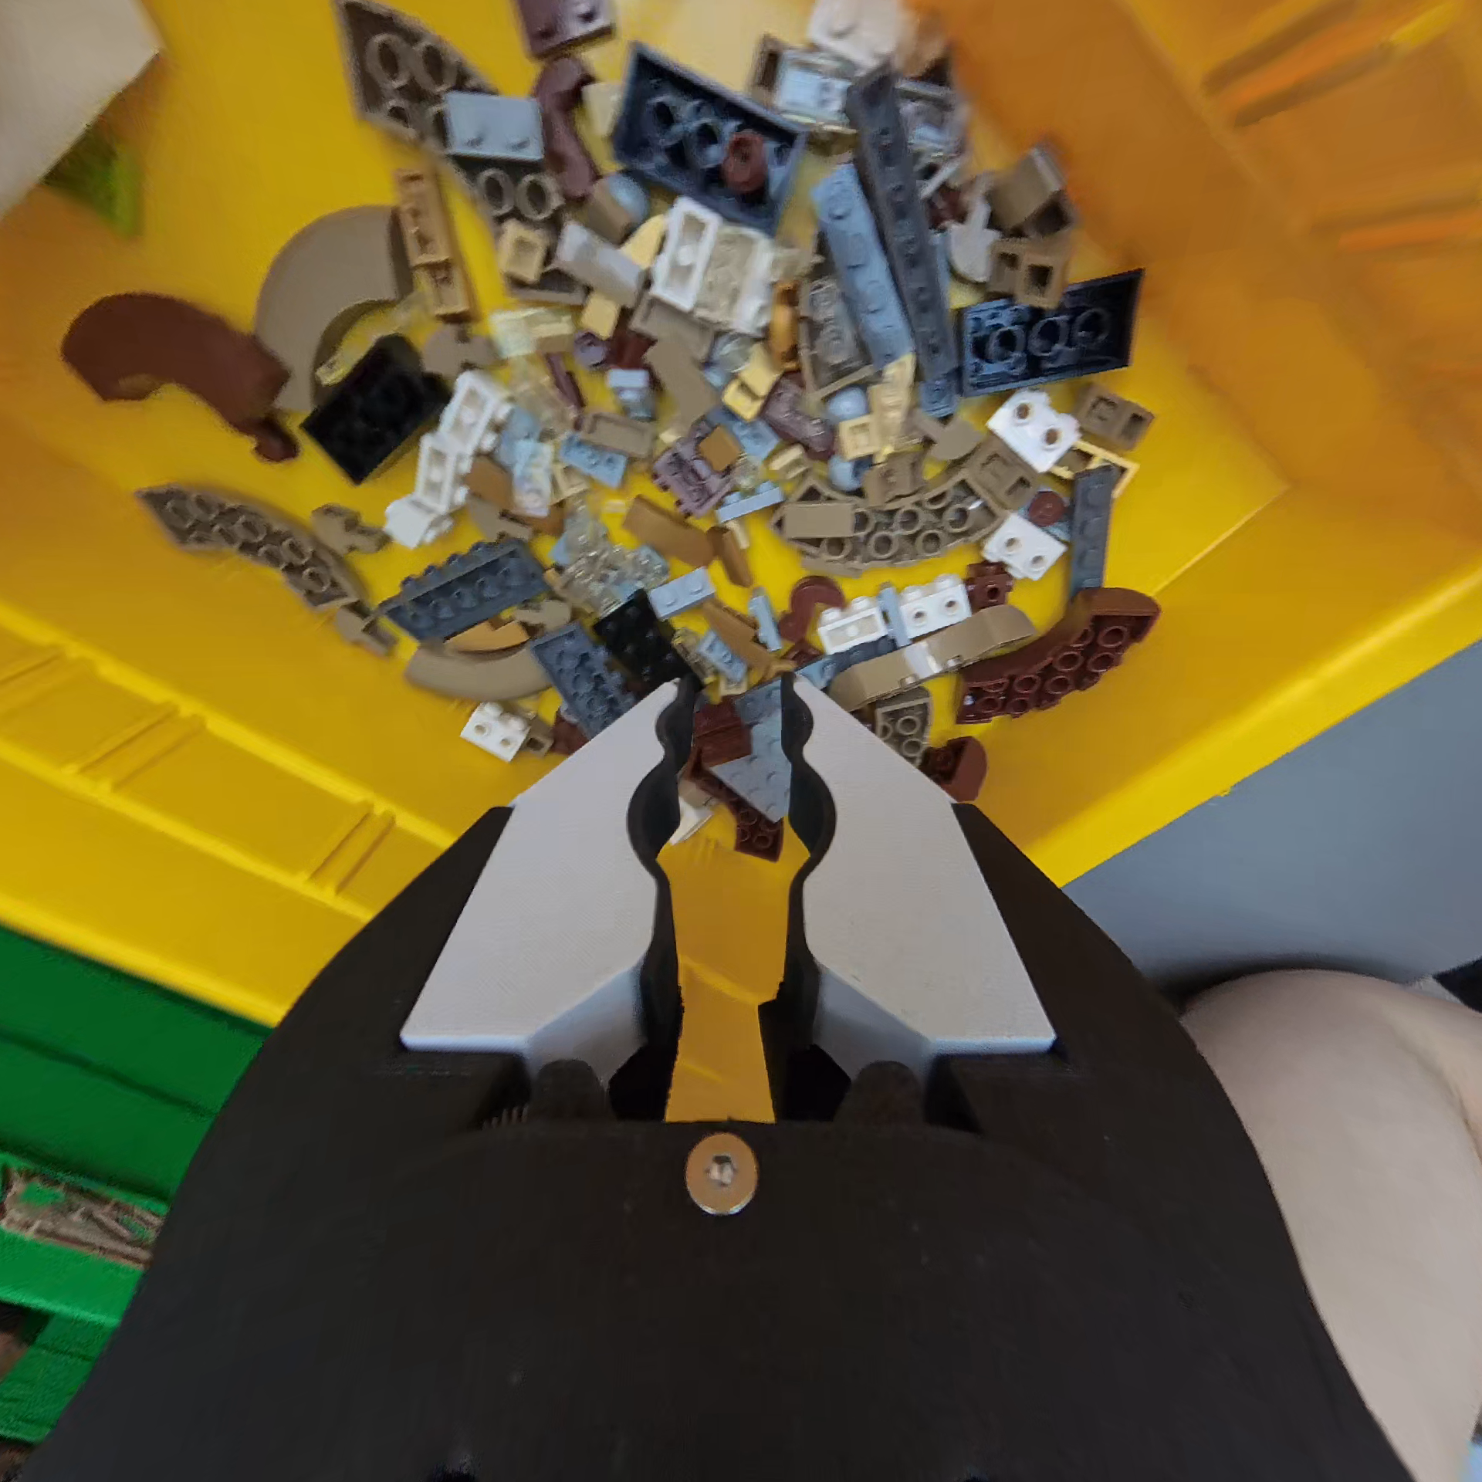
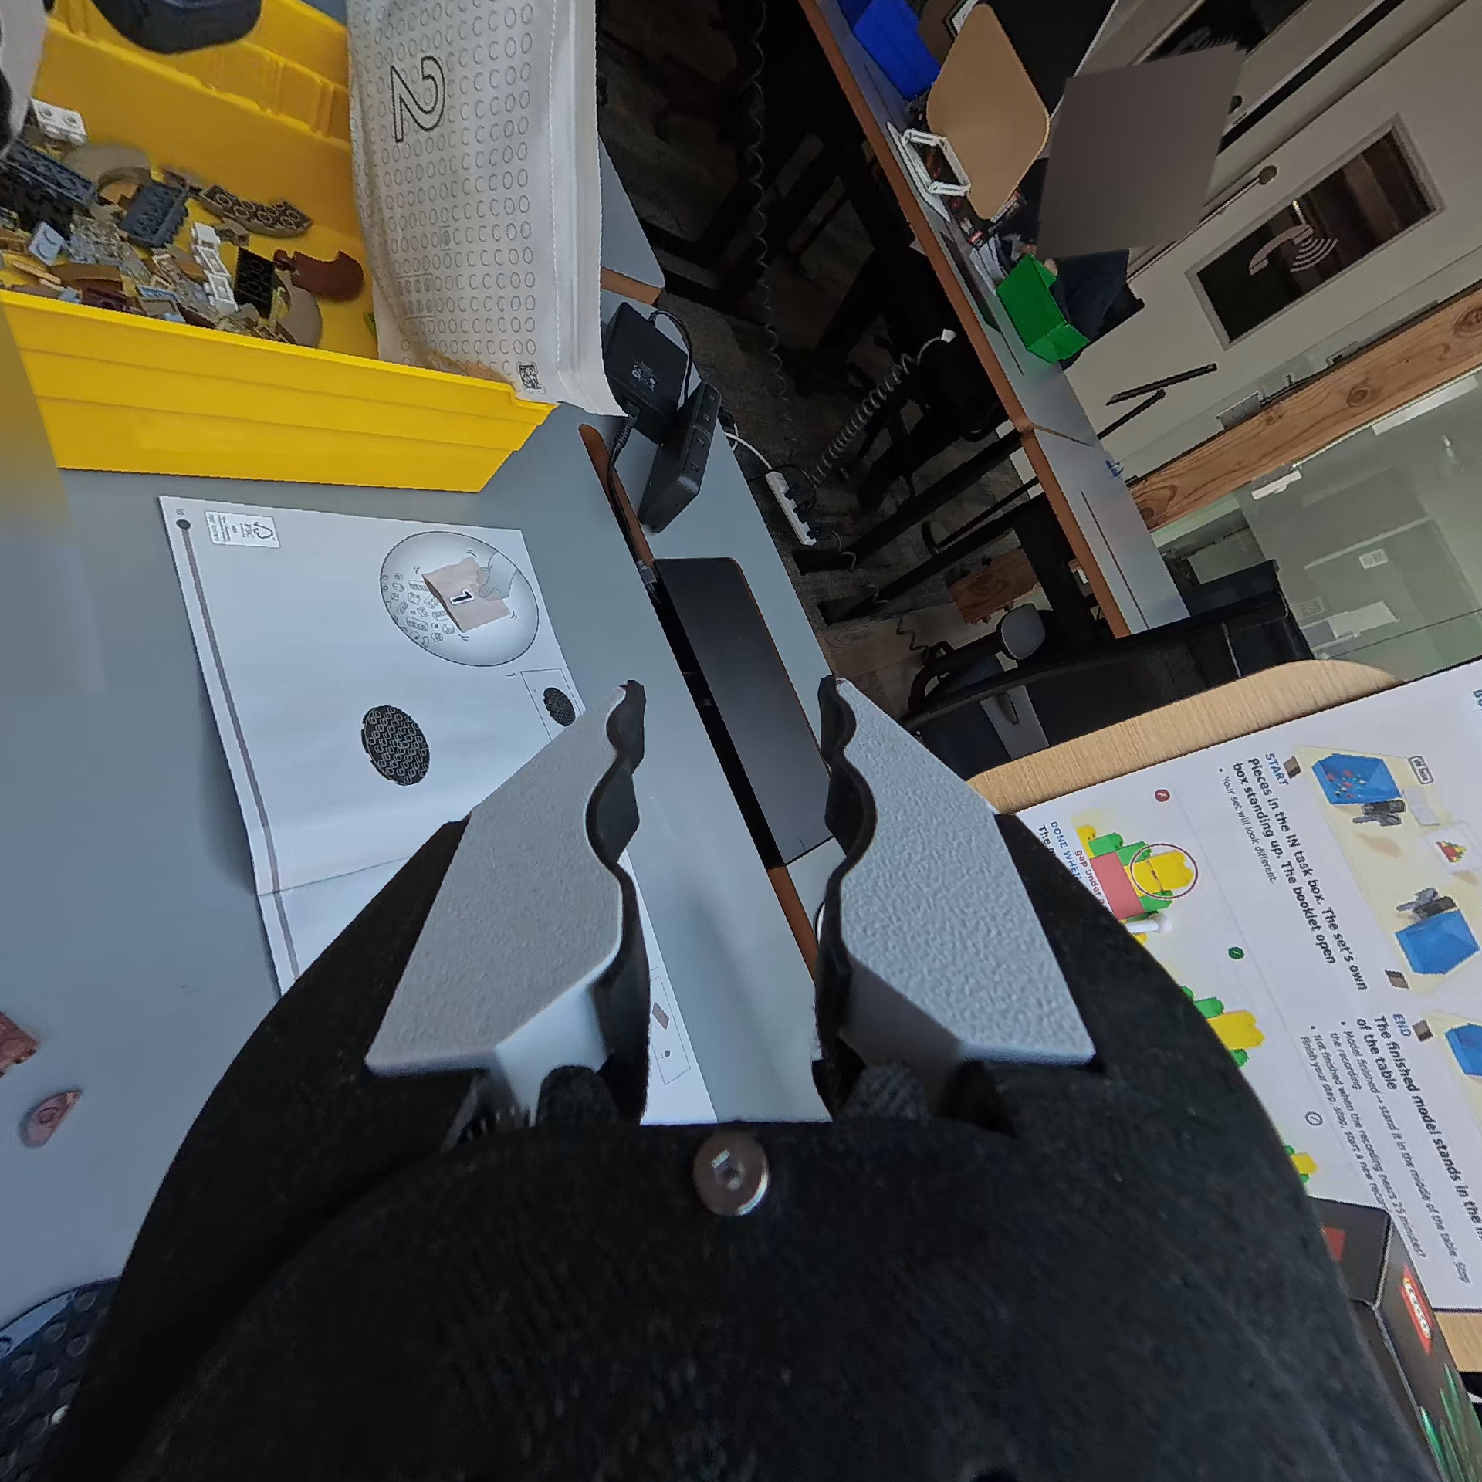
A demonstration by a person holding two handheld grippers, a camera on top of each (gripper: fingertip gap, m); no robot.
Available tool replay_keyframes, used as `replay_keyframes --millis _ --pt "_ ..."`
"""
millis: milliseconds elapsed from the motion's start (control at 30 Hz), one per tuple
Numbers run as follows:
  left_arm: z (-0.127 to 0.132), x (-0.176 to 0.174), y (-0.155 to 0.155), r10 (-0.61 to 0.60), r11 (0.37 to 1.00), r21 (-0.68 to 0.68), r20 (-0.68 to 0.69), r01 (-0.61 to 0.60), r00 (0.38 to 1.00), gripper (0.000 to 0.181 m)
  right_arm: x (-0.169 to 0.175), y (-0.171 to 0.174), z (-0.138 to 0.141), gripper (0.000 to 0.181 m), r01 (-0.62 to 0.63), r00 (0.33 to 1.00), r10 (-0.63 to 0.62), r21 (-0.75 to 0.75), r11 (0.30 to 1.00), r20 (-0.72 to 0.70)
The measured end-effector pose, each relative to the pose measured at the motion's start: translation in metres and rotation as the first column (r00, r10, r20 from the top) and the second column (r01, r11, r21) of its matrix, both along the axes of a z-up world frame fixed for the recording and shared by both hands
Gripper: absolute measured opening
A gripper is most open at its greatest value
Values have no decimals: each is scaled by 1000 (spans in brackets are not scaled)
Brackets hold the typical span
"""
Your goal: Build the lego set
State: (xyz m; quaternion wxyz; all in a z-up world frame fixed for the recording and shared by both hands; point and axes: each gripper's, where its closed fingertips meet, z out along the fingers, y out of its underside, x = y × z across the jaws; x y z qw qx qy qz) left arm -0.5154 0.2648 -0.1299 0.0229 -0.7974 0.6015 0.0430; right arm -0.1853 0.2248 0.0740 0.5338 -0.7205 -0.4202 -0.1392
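- Your left gripper point(image 1: 734, 690) hangs over the near edge of the yellow bin point(image 1: 200, 770), its jaws a narrow gap apart, nothing clamped between them.
- Its tips sit just above a grey plate point(image 1: 758, 758) lying on a brown curved piece point(image 1: 742, 810); you cannot tell whether they touch it.
- The loose bricks point(image 1: 706, 385) fill the middle of the bin floor: tan, grey, white, black and brown parts heaped together.
- A brown arch point(image 1: 172, 353) lies apart at the pile's left side.
- Your right gripper point(image 2: 730, 694) is spread wide and empty, held above the grey table point(image 2: 96, 722).
- Under it lies the open booklet point(image 2: 337, 682), flat on the table, just beside the bin point(image 2: 265, 417).
- A white numbered bag point(image 2: 481, 184) stands against the bin's far side.
- Two small brown pieces point(image 2: 48, 1115) lie on the table at your left.
- A printed sheet point(image 2: 1283, 922) lies to your right.
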Motion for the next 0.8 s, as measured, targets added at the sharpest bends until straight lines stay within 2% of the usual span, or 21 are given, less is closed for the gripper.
replay_keyframes --millis 133,267,400,533,667,733,800 --pt "15 -25 14 155 985 76 -4 -154 988 24 1 1 -2 44 3 1000 -3 -6 1000 3" --pt "20 -29 16 209 974 80 23 -210 978 27 -1 3 -6 44 4 1000 -4 -16 1000 14" --pt "21 -30 25 345 934 78 47 -348 937 26 -1 5 -11 44 9 1000 -9 -30 1000 27" --pt "14 -16 21 478 878 -66 95 -474 873 29 1 7 -14 44 15 999 -14 -39 999 35" --pt "6 8 16 463 880 -182 127 -439 877 32 1 7 -14 44 16 999 -15 -40 999 35" --pt "0 22 16 393 911 -192 138 -365 909 30 1 7 -14 44 15 999 -14 -40 999 33" --pt "-7 33 11 270 951 -191 135 -243 953 29 1 7 -14 44 14 999 -13 -41 999 33"
